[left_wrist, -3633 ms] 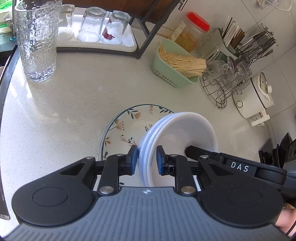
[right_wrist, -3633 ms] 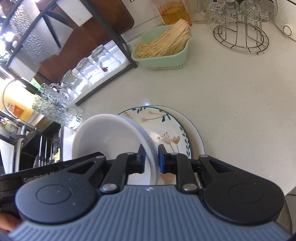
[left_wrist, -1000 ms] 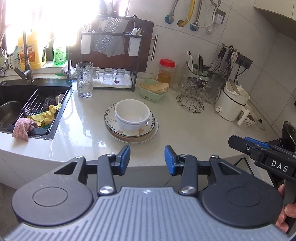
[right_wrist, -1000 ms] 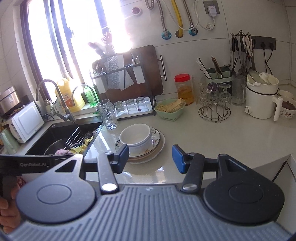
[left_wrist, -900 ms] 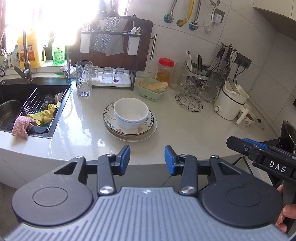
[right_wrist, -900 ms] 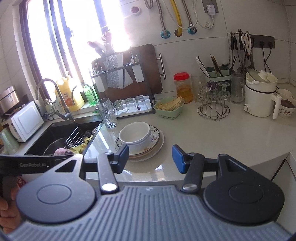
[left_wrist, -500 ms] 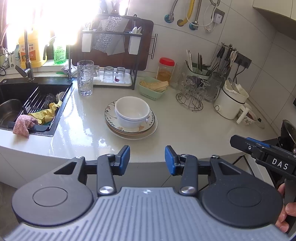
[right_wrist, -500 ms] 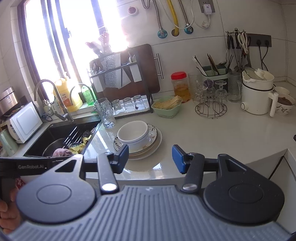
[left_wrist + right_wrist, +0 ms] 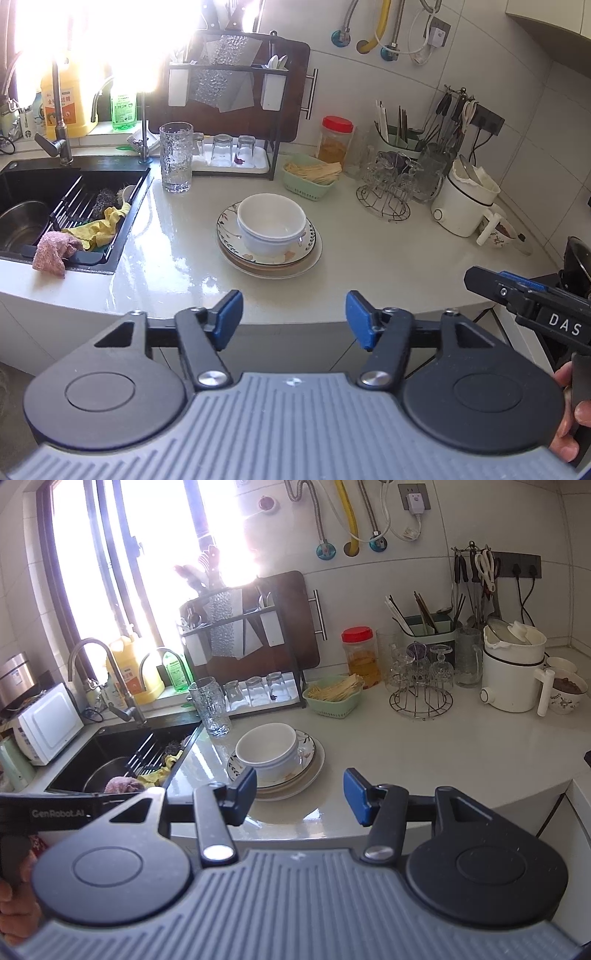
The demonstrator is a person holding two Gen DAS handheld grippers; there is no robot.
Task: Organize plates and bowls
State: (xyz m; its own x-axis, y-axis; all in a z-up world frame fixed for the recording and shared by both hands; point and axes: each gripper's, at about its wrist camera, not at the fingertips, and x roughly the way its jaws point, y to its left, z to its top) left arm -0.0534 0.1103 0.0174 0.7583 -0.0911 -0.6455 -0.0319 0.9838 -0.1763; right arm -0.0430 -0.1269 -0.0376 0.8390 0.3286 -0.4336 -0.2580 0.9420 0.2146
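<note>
Sink (image 9: 22,225) at far left, cloths (image 9: 55,251) draped on its rim. Tall glass (image 9: 176,158) just right of it. Mid-counter: white bowls (image 9: 271,225) nested, sitting on the stacked plates (image 9: 240,254), floral plate on top. Green basket (image 9: 310,177) behind, wire glass rack (image 9: 384,192) and white kettle (image 9: 461,206) further right. Left gripper (image 9: 294,319) and right gripper (image 9: 300,795) both back off the counter edge, jaws just widened, nothing between them, both empty.

White bowls (image 9: 271,225) nested atop stacked plates (image 9: 269,258)
</note>
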